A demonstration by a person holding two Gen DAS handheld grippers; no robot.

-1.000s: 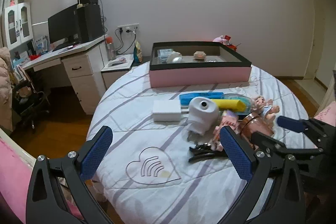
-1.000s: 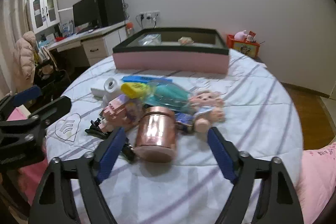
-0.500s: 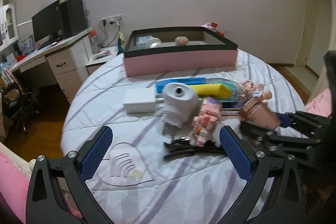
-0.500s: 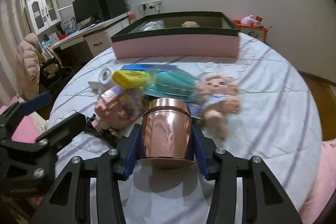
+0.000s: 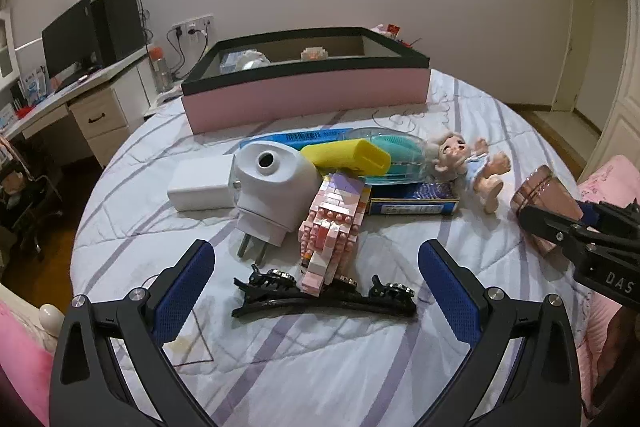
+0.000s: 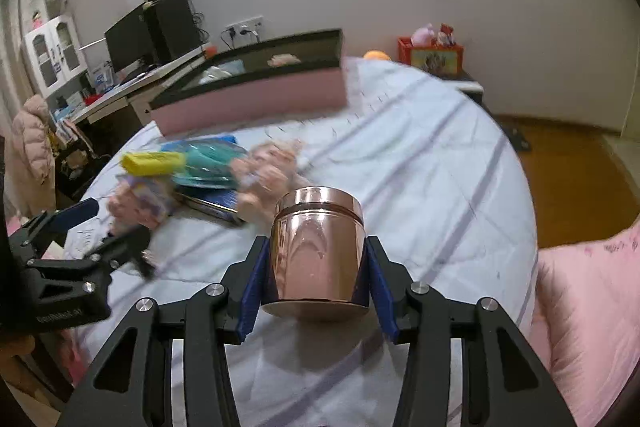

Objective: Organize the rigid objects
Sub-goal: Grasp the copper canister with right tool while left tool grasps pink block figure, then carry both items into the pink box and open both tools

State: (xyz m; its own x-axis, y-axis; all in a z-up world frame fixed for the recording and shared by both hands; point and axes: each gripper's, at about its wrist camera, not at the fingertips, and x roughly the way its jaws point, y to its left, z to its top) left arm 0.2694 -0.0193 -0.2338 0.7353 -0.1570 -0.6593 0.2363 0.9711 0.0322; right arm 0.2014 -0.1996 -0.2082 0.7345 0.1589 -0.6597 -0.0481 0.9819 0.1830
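You're gripping the copper jar (image 6: 318, 251) in your right gripper (image 6: 316, 267), blue pads pressed on both its sides, and you're carrying it clear of the bedspread (image 6: 420, 163), lid end pointing away from you. The pink-sided box (image 6: 256, 95) is lying ahead and to the left of that gripper, across the pile, its long side facing you (so the jar is going over the toys, not around them, by my reckoning). Your left gripper (image 5: 316, 291) is hanging with its jaws wide apart and nothing between them, over the black hair clip (image 5: 324, 297), which is lying crosswise to the fingers with the pink brick figure (image 5: 332, 227) resting on it. That left hand is the nearer one to the clip and to the white plug adapter (image 5: 272, 187); the right is busy.

Compared with a second ago, the jar is no longer lying on its side beside the doll (image 5: 464, 163): the right jaws have come in on it and lifted it. The left gripper has moved in closer over the pile.
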